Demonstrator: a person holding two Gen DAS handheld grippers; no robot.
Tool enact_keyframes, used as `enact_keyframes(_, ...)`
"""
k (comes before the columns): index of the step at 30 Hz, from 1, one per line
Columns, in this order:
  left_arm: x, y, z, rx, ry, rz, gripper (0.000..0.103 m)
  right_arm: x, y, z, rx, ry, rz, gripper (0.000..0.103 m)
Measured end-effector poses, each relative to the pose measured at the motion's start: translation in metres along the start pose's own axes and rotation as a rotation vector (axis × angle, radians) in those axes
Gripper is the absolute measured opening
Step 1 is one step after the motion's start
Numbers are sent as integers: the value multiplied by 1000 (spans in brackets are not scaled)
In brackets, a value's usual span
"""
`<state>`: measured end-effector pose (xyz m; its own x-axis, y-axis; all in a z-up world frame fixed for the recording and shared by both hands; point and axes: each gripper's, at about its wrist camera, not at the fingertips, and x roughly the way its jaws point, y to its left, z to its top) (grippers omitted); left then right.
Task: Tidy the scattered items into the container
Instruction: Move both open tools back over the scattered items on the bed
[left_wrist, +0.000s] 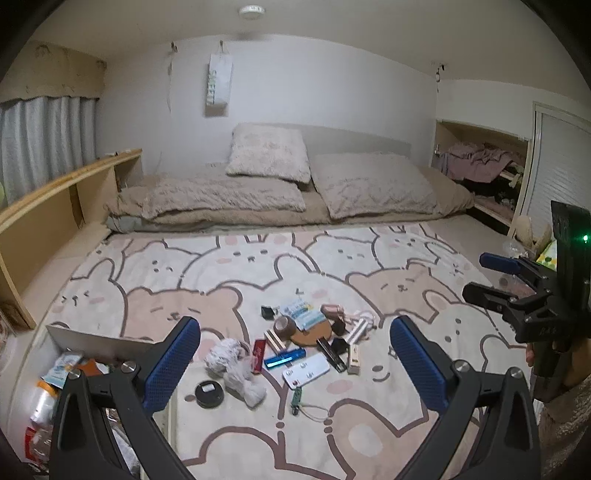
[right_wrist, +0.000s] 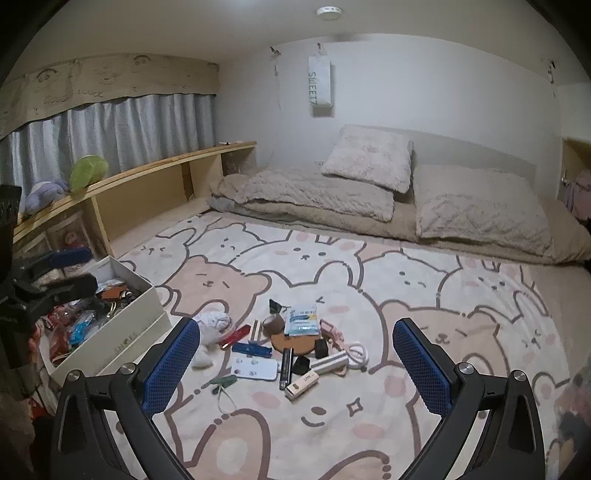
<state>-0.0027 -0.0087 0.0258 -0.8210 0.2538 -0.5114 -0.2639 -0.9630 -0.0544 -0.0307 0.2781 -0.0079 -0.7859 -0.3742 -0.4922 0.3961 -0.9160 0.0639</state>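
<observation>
On the bear blanket (right_wrist: 369, 424), scattered items (right_wrist: 295, 343), box (right_wrist: 122, 343) left, both grippers wide.

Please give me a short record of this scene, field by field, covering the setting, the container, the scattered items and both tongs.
setting: bed with an animal-print blanket
container: white box at the left, already holding items
scattered items: pile mid-blanket, including a white plush toy, a blue stick, a white flat device, a round black tin
left tongs: open, empty
right tongs: open, empty
progress: pile not yet cleared
</observation>
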Motion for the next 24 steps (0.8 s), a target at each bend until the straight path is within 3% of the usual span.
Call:
enact_keyframes(15,69,-4,-37,-7,126,17,103,45,-27,-42,61,87,-22,103)
enact_keyframes(24,104,11,-60,-69,200,17,103,71,-34,-67,103,136,-16,103)
